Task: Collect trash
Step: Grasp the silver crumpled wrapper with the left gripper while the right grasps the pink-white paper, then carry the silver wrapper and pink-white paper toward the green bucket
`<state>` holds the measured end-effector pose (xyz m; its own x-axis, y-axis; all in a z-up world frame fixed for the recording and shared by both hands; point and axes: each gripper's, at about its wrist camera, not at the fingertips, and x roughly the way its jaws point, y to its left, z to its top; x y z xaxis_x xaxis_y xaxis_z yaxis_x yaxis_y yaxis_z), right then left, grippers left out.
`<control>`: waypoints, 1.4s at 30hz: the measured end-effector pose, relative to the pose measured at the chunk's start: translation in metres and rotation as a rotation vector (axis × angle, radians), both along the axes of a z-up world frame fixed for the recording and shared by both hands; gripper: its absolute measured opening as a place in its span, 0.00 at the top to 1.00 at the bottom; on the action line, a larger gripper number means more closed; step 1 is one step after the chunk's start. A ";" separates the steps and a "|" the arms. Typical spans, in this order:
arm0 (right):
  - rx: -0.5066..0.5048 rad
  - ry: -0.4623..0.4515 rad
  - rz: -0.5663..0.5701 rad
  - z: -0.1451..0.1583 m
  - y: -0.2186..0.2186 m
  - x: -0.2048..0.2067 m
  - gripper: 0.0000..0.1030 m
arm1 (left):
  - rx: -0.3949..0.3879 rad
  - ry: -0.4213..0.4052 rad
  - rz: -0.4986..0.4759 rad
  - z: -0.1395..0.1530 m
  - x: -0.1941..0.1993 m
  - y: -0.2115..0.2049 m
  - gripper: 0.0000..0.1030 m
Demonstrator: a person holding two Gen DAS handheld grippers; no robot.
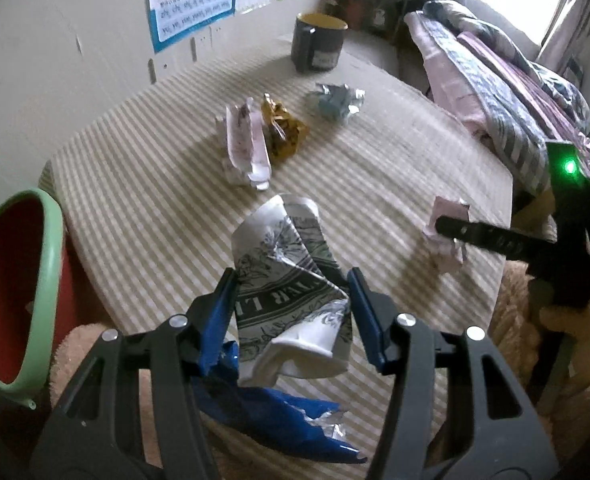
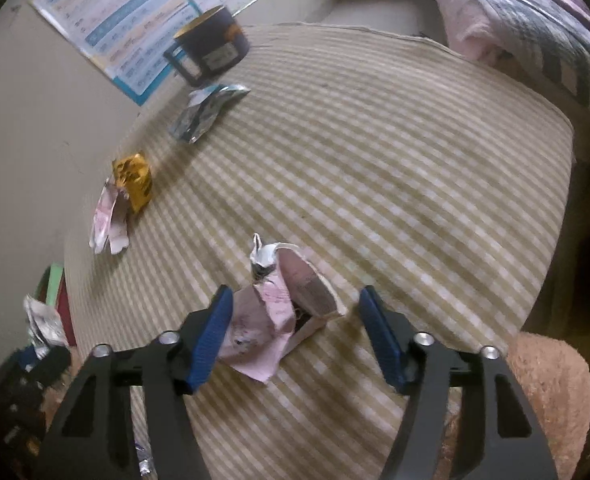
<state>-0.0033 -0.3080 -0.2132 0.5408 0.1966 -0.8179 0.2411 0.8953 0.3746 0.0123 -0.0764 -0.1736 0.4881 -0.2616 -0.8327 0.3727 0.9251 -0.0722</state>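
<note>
I hold two claws tilted steeply down over a table with a beige striped cloth [image 1: 143, 184]. My left claw [image 1: 291, 292] is clamped on a crumpled paper cup [image 1: 291, 280] printed in black and white, its blue pads pressing both sides; a torn blue foil wrapper [image 1: 271, 416] lies just below that cup. My right claw [image 2: 295, 312] stands released around a crumpled pink paper [image 2: 263, 332] lying on the cloth, left pad touching it, right pad apart. Beyond the cup lie a pink wrapper [image 1: 243, 144], a gold wrapper [image 1: 283, 128] touching it, and a silver wrapper [image 1: 335, 102] near a dark mug [image 1: 317, 42]. A green-rimmed red bin [image 1: 15, 280] sits left of the table.
</note>
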 end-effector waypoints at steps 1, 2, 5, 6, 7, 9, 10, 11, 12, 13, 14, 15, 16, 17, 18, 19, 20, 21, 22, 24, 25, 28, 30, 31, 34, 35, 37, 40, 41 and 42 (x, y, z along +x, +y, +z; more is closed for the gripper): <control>0.004 -0.003 0.010 0.000 0.002 0.000 0.63 | -0.003 -0.007 0.004 0.002 0.000 0.002 0.48; 0.008 -0.006 0.024 0.001 0.004 0.000 0.63 | -0.004 -0.013 0.008 0.004 0.000 0.002 0.48; -0.019 -0.034 0.051 0.008 0.013 -0.002 0.66 | -0.013 -0.036 0.024 0.013 0.000 0.010 0.48; -0.030 -0.048 0.056 0.012 0.016 -0.003 0.66 | -0.016 -0.043 0.030 0.014 -0.002 0.012 0.48; -0.044 -0.067 0.061 0.017 0.019 -0.005 0.66 | -0.020 -0.053 0.039 0.018 -0.002 0.014 0.48; -0.060 -0.106 0.072 0.030 0.026 -0.009 0.66 | -0.024 -0.079 0.058 0.025 -0.002 0.020 0.48; -0.061 -0.118 0.076 0.035 0.029 -0.010 0.66 | -0.025 -0.087 0.064 0.028 -0.003 0.023 0.48; -0.062 -0.137 0.084 0.042 0.032 -0.012 0.65 | -0.029 -0.101 0.073 0.032 -0.003 0.026 0.48; -0.064 -0.153 0.091 0.047 0.036 -0.014 0.65 | -0.033 -0.116 0.081 0.037 -0.003 0.029 0.48; -0.066 -0.169 0.099 0.054 0.040 -0.015 0.65 | -0.036 -0.129 0.088 0.040 -0.003 0.032 0.48; -0.066 -0.186 0.109 0.060 0.044 -0.016 0.65 | -0.041 -0.148 0.099 0.045 -0.004 0.036 0.48; -0.063 -0.200 0.117 0.065 0.047 -0.017 0.65 | -0.044 -0.159 0.105 0.049 -0.004 0.039 0.48; -0.060 -0.215 0.126 0.071 0.052 -0.017 0.64 | -0.049 -0.175 0.117 0.054 -0.004 0.044 0.48; -0.057 -0.229 0.135 0.077 0.056 -0.018 0.64 | -0.054 -0.183 0.123 0.057 -0.004 0.047 0.48; -0.056 -0.240 0.143 0.081 0.060 -0.018 0.64 | -0.062 -0.194 0.134 0.061 -0.004 0.051 0.48; -0.057 -0.252 0.154 0.086 0.065 -0.019 0.64 | -0.068 -0.200 0.139 0.063 -0.005 0.054 0.48; -0.061 -0.263 0.167 0.091 0.070 -0.019 0.64 | -0.076 -0.206 0.147 0.065 -0.005 0.058 0.48; -0.065 -0.270 0.177 0.094 0.074 -0.020 0.64 | -0.080 -0.209 0.151 0.066 -0.006 0.060 0.48; -0.068 -0.279 0.192 0.098 0.080 -0.019 0.64 | -0.085 -0.213 0.156 0.067 -0.006 0.062 0.48; -0.070 -0.284 0.210 0.103 0.087 -0.018 0.64 | -0.090 -0.217 0.162 0.067 -0.007 0.066 0.48; -0.075 -0.286 0.222 0.105 0.093 -0.018 0.64 | -0.095 -0.216 0.166 0.066 -0.006 0.068 0.48; -0.084 -0.286 0.244 0.109 0.102 -0.017 0.64 | -0.110 -0.213 0.173 0.065 -0.006 0.073 0.48; -0.091 -0.285 0.255 0.110 0.108 -0.018 0.64 | -0.118 -0.213 0.177 0.064 -0.006 0.076 0.48; -0.095 -0.284 0.259 0.110 0.111 -0.018 0.64 | -0.123 -0.213 0.181 0.064 -0.006 0.079 0.48; -0.109 -0.289 0.271 0.113 0.119 -0.019 0.64 | -0.132 -0.215 0.192 0.064 -0.006 0.084 0.48; -0.120 -0.293 0.276 0.114 0.122 -0.019 0.64 | -0.136 -0.217 0.198 0.064 -0.006 0.086 0.48; -0.140 -0.302 0.287 0.117 0.128 -0.020 0.64 | -0.144 -0.220 0.210 0.065 -0.006 0.092 0.48; -0.145 -0.308 0.306 0.121 0.137 -0.019 0.64 | -0.151 -0.224 0.225 0.065 -0.006 0.099 0.48; -0.145 -0.308 0.312 0.121 0.140 -0.019 0.64 | -0.153 -0.225 0.232 0.066 -0.006 0.101 0.48; -0.145 -0.308 0.317 0.121 0.141 -0.019 0.64 | -0.155 -0.226 0.237 0.066 -0.006 0.103 0.48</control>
<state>-0.0220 -0.1667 -0.0918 0.6942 0.2870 -0.6601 -0.1557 0.9552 0.2516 0.0064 0.0267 -0.1077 0.7173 -0.2336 -0.6564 0.1718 0.9723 -0.1583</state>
